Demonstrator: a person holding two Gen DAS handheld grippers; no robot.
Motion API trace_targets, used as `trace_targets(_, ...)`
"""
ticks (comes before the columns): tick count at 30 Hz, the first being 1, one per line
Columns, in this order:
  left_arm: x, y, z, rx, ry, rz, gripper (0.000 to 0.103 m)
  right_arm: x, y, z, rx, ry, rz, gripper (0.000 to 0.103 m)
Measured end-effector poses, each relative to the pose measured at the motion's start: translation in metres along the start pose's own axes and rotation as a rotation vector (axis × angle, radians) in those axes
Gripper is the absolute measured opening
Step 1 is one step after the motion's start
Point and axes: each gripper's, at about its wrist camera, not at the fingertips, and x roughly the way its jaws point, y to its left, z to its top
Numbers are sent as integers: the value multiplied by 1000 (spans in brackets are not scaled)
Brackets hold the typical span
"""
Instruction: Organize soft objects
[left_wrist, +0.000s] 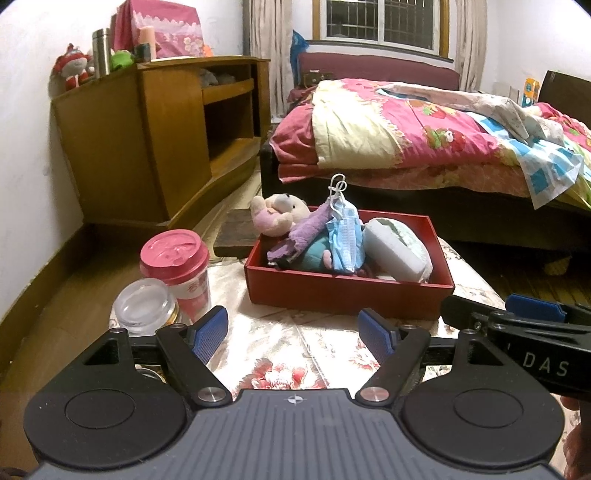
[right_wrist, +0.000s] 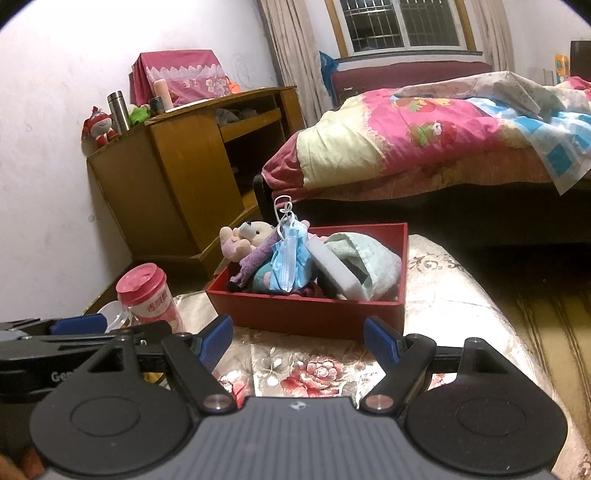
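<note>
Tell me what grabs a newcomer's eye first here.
The red box in the middle of the floral-covered surface, heaped with soft things: a blue face mask on top, a plush bear at its left end. Behind it, the bright pink quilt on the bed. Both grippers, left gripper and right gripper, hang open and empty in front.

One red rectangular cardboard box (left_wrist: 347, 291) holds one beige plush bear (left_wrist: 279, 214), one blue pleated face mask (left_wrist: 345, 236), one purple fuzzy cloth (left_wrist: 306, 232), one white foam block (left_wrist: 391, 249) and one pale green towel (right_wrist: 380, 258). Beside it stand one pink-lidded paper cup (left_wrist: 177, 266) and one clear glass jar (left_wrist: 146, 306).
</note>
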Motion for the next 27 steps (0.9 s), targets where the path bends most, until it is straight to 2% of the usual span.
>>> trace_targets(27,4,-2,-2,-17,13,1,76,3,-3,-2,14,8,-22,56)
